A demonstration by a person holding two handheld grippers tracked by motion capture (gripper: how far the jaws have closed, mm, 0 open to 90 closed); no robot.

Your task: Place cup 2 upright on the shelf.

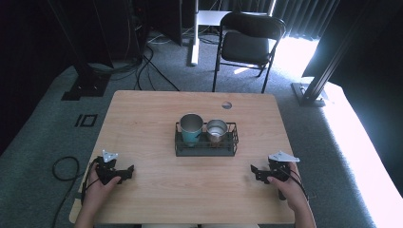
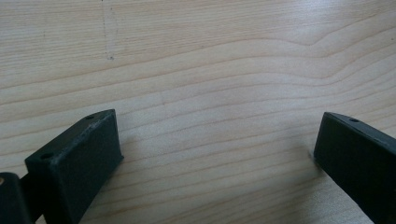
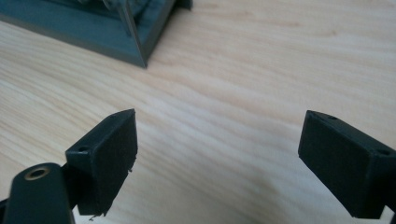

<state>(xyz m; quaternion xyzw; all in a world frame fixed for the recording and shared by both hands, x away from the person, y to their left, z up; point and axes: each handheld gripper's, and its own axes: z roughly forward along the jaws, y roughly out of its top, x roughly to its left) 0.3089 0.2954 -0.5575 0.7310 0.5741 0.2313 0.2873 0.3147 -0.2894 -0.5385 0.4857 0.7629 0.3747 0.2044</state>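
While both hands rested low at the near edge of the pale wooden table (image 1: 142, 114), the left gripper (image 1: 124, 172) and the right gripper (image 1: 257, 172) lay well apart, each with jaws spread wide and nothing between them, apparently parked before a reach. At the table's middle sat a dark wire-railed tray (image 1: 205, 148) keeping a teal metal cup (image 1: 191, 128) and a smaller steel cup (image 1: 216, 129) upright, side by side. Its corner (image 3: 135, 44) lay ahead of the right jaws.
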